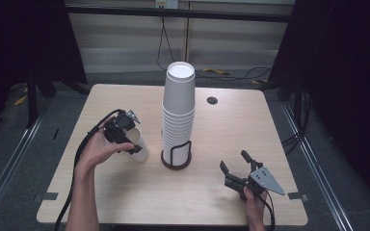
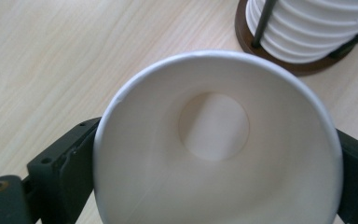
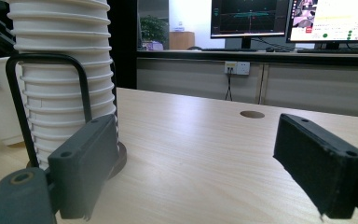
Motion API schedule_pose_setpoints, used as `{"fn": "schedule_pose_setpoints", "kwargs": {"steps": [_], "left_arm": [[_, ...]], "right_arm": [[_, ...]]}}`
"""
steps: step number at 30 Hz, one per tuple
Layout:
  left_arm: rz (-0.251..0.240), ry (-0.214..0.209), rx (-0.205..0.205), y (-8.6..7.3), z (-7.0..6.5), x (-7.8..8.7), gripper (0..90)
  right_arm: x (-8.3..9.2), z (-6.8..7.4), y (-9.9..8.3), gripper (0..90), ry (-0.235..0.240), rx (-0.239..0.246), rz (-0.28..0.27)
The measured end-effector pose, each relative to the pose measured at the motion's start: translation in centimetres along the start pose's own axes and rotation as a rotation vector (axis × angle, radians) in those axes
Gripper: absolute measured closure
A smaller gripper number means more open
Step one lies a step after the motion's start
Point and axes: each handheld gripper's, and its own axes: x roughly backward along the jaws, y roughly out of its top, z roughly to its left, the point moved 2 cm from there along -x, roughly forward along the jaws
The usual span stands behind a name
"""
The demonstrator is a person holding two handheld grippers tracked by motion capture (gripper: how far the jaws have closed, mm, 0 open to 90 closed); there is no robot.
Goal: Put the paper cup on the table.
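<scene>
So right now I've got my left gripper (image 1: 125,136) wrapped around a single paper cup (image 2: 216,144) that's standing mouth-up on the table (image 1: 125,187), just left of the big cup stack (image 1: 178,110) sitting in its wire holder (image 1: 177,156). Looking along the jaws, one sits on each side of the cup's wall, and I honestly can't tell if the pads press on it or just frame it, so I'm treating it as a loose hold. These cups are flimsy, so my plan is to keep the squeeze light, low enough on the wall that the rim doesn't go oval, and to keep the cup straight up so it doesn't tip when I let go or lift. I'd also keep it clear of the holder base so nothing gets knocked. My right gripper (image 1: 236,169) is sitting on the near right of the table with its jaws wide apart and nothing between them, pointing roughly at the stack, ready to steady it if needed.
</scene>
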Motion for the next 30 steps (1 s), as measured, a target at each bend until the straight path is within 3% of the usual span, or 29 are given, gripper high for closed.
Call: {"fn": "schedule_pose_setpoints", "kwargs": {"steps": [4, 9, 14, 21, 22, 30], "left_arm": [[-0.025, 0.015, 0.003, 0.2, -0.1, -0.9, 5.0], [-0.092, 0.027, 0.026, 0.2, -0.2, -1.5, 4.8], [-0.143, 0.014, 0.053, 0.0, -0.5, -2.1, 4.1], [-0.207, 0.009, 0.059, -0.7, -0.6, -2.4, 3.8], [-0.224, 0.016, 0.081, -0.7, -0.7, -2.6, 3.8], [-0.292, 0.004, 0.117, -1.5, -0.7, -3.1, 4.2]], "right_arm": [[0.0, 0.0, 0.0, 13.4, 0.0, 0.001, 0.0], [0.0, 0.0, 0.0, 13.4, 0.0, -0.002, 0.001], [0.0, 0.0, 0.0, 13.4, 0.0, -0.001, 0.001], [0.0, 0.0, 0.0, 13.4, 0.0, -0.001, 0.001], [0.0, 0.0, 0.0, 13.4, 0.0, 0.0, 0.0], [0.0, 0.0, 0.0, 13.4, -0.006, -0.002, 0.002]]}}
